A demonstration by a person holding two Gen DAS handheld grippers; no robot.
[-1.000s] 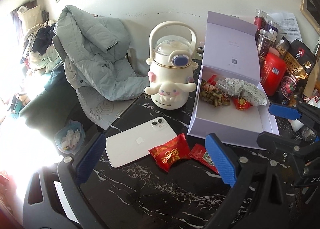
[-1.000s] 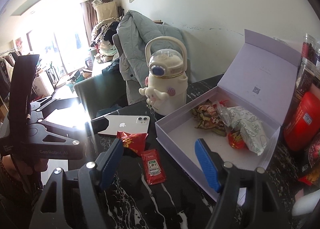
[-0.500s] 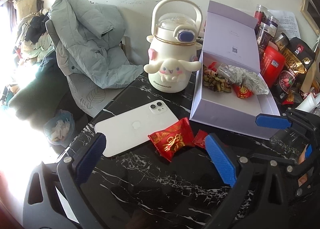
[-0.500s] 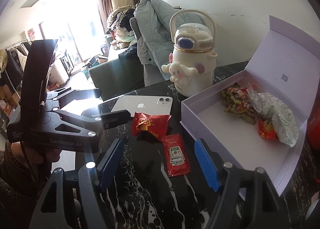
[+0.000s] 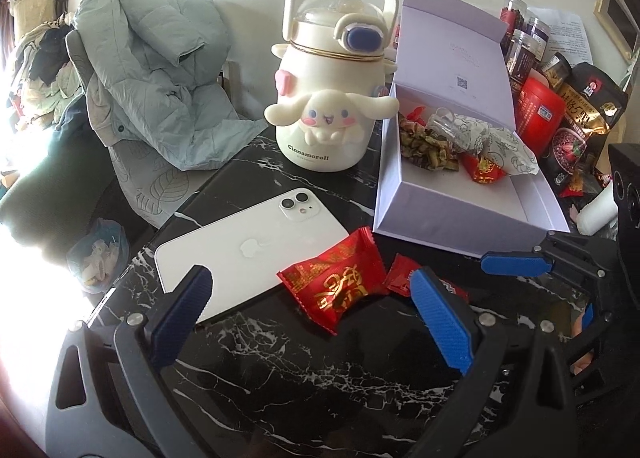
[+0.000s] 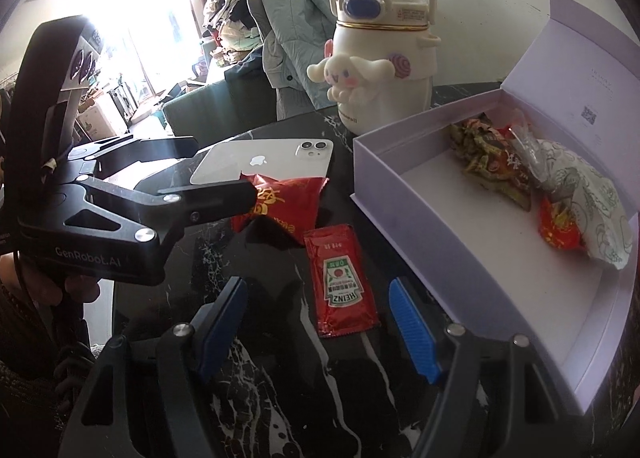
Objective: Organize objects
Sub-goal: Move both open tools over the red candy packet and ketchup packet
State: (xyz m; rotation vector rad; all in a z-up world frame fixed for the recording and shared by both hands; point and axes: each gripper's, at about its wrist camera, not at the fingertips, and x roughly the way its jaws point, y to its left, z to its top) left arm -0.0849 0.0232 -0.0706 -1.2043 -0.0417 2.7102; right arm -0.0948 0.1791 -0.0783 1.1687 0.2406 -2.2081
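The right gripper (image 6: 318,328) has its fingers spread wide and empty, with a Heinz ketchup sachet (image 6: 342,284) lying flat on the black marble table (image 6: 264,390) just ahead, between them. The left gripper (image 5: 310,316) is likewise spread and holds nothing; a red candy packet (image 5: 336,284) lies between its fingers, overlapping a white iPhone (image 5: 252,244) lying face down. Behind stand a Cinnamoroll bottle (image 5: 330,98) and an open lilac box (image 6: 492,234) of snacks.

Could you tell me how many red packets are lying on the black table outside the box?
2: a red snack packet beside the white phone, and a ketchup sachet in front of the open lilac box. More may lie hidden behind the box.
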